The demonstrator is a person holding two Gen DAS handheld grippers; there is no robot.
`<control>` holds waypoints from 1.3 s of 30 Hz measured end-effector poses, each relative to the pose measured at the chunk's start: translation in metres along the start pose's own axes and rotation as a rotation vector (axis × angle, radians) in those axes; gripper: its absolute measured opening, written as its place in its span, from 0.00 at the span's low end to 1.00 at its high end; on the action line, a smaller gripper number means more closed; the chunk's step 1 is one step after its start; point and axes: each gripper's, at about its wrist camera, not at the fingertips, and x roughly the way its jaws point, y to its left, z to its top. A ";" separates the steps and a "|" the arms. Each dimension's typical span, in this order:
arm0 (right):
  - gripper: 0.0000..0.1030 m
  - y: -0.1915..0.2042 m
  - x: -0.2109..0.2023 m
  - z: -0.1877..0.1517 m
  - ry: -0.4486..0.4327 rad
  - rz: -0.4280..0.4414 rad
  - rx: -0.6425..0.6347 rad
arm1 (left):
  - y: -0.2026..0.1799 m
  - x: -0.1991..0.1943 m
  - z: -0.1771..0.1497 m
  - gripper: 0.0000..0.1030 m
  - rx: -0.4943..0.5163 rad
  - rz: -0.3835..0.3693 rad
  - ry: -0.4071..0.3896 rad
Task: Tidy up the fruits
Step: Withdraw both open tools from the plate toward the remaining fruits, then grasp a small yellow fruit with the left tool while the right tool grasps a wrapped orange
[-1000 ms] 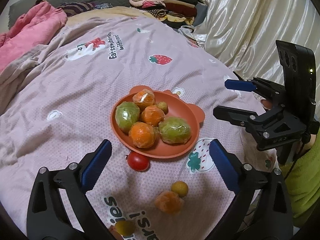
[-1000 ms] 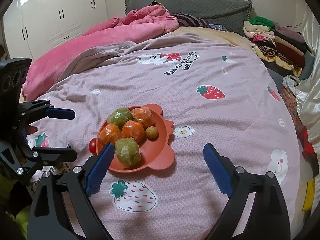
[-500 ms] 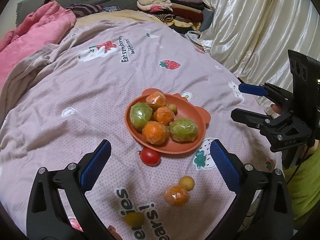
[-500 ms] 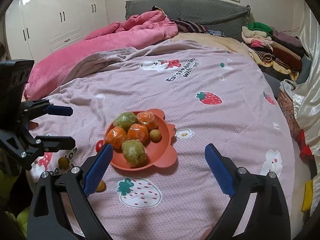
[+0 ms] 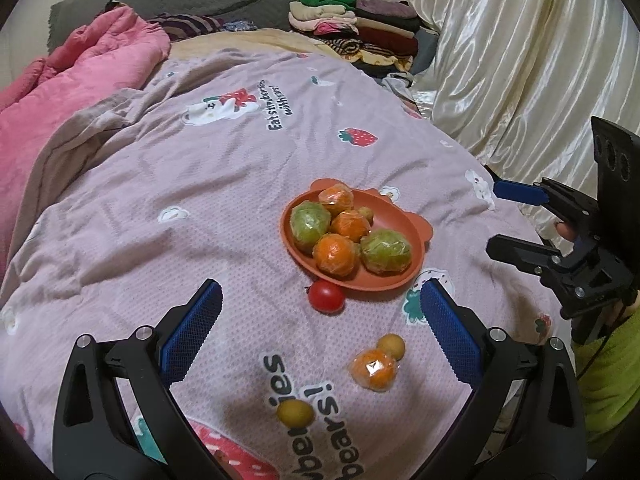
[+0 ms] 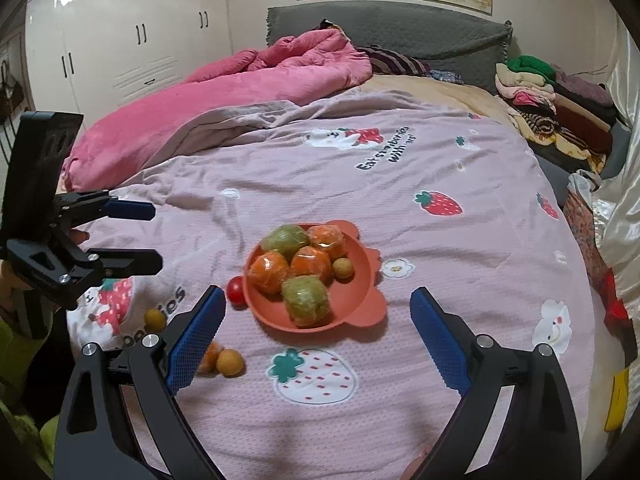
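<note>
An orange bear-shaped plate (image 5: 408, 224) (image 6: 360, 276) on the bed holds several wrapped orange and green fruits and one small yellow one. Loose on the blanket lie a red tomato (image 5: 327, 297) (image 6: 236, 289) beside the plate's rim, a wrapped orange (image 5: 373, 365), a small yellow fruit (image 5: 391, 345) (image 6: 229, 362) touching it, and another yellow fruit (image 5: 295, 413) (image 6: 155, 319). My left gripper (image 5: 320, 320) is open and empty above the loose fruits. My right gripper (image 6: 318, 328) is open and empty, hovering near the plate's front; it shows in the left wrist view (image 5: 508, 218).
The pink strawberry-print blanket (image 5: 200, 184) covers the bed. A pink quilt (image 6: 240, 88) is heaped at the back left, folded clothes (image 6: 560, 96) are stacked at the back right, and a satin curtain (image 5: 520, 40) hangs along the right side.
Both grippers have drawn back and up from the plate, so it looks smaller and more loose fruit shows near the front. Both stay open and empty.
</note>
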 end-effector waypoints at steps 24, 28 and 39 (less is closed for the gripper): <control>0.90 0.053 -0.002 -0.022 0.018 0.087 -0.039 | 0.019 -0.031 -0.033 0.90 -0.014 0.080 -0.009; 0.90 0.060 -0.003 -0.024 0.021 0.098 -0.046 | 0.019 -0.032 -0.037 0.90 -0.013 0.083 -0.006; 0.90 0.070 0.001 -0.034 0.042 0.114 -0.055 | 0.016 -0.032 -0.046 0.90 -0.004 0.093 0.007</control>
